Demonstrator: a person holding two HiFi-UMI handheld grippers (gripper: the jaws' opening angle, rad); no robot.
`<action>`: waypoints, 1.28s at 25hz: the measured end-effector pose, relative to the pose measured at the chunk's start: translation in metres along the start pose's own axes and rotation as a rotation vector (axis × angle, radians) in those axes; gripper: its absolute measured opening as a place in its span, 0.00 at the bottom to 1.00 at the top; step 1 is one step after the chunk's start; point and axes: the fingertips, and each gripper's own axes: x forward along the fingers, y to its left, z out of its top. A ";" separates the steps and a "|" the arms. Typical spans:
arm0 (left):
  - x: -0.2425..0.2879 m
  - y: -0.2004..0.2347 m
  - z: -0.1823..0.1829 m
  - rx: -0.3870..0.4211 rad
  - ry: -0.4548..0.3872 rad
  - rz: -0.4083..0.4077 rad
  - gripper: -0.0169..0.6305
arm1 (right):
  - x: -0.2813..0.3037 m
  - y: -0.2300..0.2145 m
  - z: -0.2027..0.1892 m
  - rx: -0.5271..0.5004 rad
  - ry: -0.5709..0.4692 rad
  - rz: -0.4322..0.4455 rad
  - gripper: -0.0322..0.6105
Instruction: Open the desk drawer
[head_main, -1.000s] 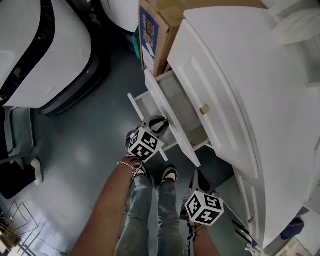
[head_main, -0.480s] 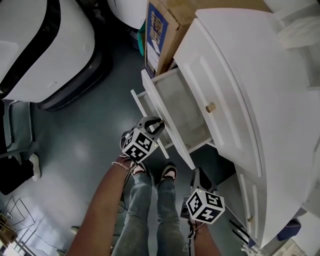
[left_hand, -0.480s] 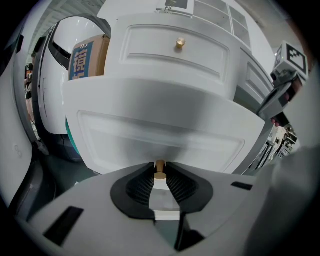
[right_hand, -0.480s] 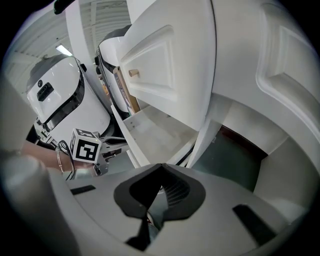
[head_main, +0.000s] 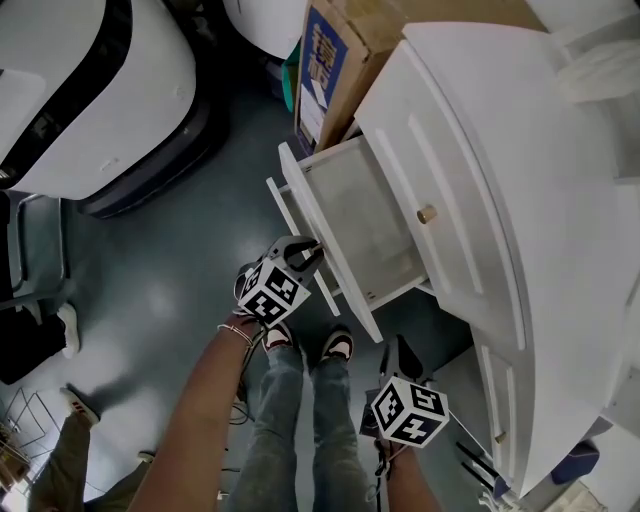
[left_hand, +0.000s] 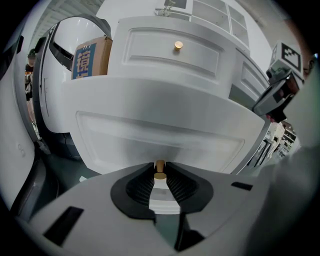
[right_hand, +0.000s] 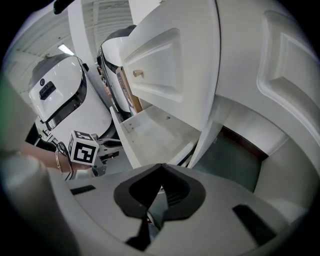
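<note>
Setting reads as a storage or workshop-type room: bare grey painted floor (head_main: 170, 290) across centre left, large white-and-black machine housings (head_main: 100, 110) parked at upper left, and a labelled cardboard box (head_main: 365, 45) at top centre, pushed up beside a white desk (head_main: 540, 180) at right.

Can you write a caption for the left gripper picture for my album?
Left gripper pinching the little brass knob of the white drawer, pulled out from the desk.
</note>
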 end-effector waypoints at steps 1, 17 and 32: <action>-0.002 0.000 -0.001 -0.001 0.000 0.000 0.16 | 0.000 0.001 0.000 0.000 -0.001 0.001 0.06; -0.004 0.003 -0.007 -0.075 0.015 0.015 0.16 | 0.004 0.004 0.010 -0.009 -0.022 0.010 0.06; -0.067 0.013 0.033 -0.176 -0.078 0.118 0.21 | -0.020 0.004 0.045 0.017 -0.078 0.014 0.06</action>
